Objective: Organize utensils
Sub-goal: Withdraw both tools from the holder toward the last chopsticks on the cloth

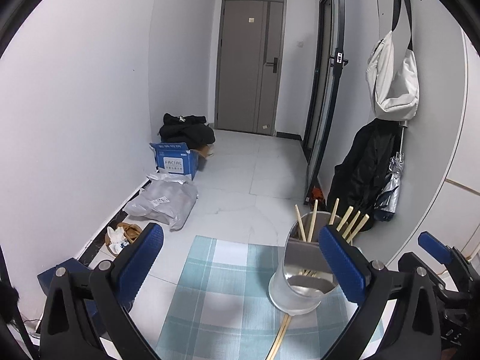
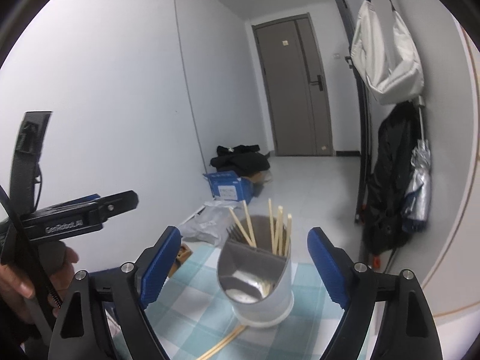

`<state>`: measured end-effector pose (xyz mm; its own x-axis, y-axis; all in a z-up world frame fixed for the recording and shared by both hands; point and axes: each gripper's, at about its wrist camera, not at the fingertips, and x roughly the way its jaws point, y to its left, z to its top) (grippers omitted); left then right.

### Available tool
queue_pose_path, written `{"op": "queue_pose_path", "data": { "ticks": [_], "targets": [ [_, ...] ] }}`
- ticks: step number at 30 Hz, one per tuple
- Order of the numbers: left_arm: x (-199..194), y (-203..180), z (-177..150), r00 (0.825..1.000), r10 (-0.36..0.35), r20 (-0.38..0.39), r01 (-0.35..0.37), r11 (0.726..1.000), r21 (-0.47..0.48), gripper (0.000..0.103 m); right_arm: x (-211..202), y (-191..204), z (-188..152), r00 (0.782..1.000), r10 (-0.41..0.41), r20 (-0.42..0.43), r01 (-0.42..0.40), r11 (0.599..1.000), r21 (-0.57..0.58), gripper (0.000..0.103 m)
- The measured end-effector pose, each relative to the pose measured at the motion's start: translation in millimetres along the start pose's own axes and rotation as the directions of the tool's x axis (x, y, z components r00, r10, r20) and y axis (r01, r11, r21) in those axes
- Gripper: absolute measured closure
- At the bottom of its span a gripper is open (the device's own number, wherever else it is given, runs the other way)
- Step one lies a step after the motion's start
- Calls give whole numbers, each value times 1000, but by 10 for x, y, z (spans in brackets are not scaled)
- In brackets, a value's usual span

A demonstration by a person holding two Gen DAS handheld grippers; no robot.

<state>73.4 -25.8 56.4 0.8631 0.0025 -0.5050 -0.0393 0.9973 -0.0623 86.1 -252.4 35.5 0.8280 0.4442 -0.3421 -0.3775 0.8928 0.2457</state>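
A shiny metal utensil holder (image 1: 303, 273) stands on a blue-and-white checked mat (image 1: 228, 294). Several wooden chopsticks (image 1: 348, 219) stand in its back compartment, and a fork's tines (image 2: 235, 230) show there in the right wrist view. The holder (image 2: 258, 282) sits just ahead of my right gripper. A loose pair of chopsticks (image 1: 280, 336) lies on the mat with one end under the holder's front; it also shows in the right wrist view (image 2: 225, 340). My left gripper (image 1: 240, 258) is open and empty, left of the holder. My right gripper (image 2: 243, 258) is open and empty, its fingers either side of the holder.
Beyond the mat's edge is a tiled floor with a grey parcel bag (image 1: 165, 201), a blue box (image 1: 175, 160) and black clothing (image 1: 186, 130). A dark coat (image 1: 366, 168), umbrella (image 1: 393, 180) and white bag (image 1: 393, 81) hang on the right wall. A door (image 1: 250, 66) closes the hallway.
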Motion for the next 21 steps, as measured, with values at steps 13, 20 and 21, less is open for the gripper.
{"op": "queue_pose_path", "data": {
  "ticks": [13, 20, 21],
  "targets": [
    [76, 111, -421, 999, 14, -39, -14, 1000, -14, 1, 9, 35, -472, 994, -64, -84, 68, 996, 49, 14],
    [225, 170, -661, 995, -4, -103, 1, 1000, -26, 1, 119, 46, -717, 985, -80, -150, 89, 995, 55, 14],
    [251, 182, -684, 994, -7, -112, 4, 1000, -29, 1, 146, 47, -755, 983, -83, -164, 93, 994, 54, 14]
  ]
}}
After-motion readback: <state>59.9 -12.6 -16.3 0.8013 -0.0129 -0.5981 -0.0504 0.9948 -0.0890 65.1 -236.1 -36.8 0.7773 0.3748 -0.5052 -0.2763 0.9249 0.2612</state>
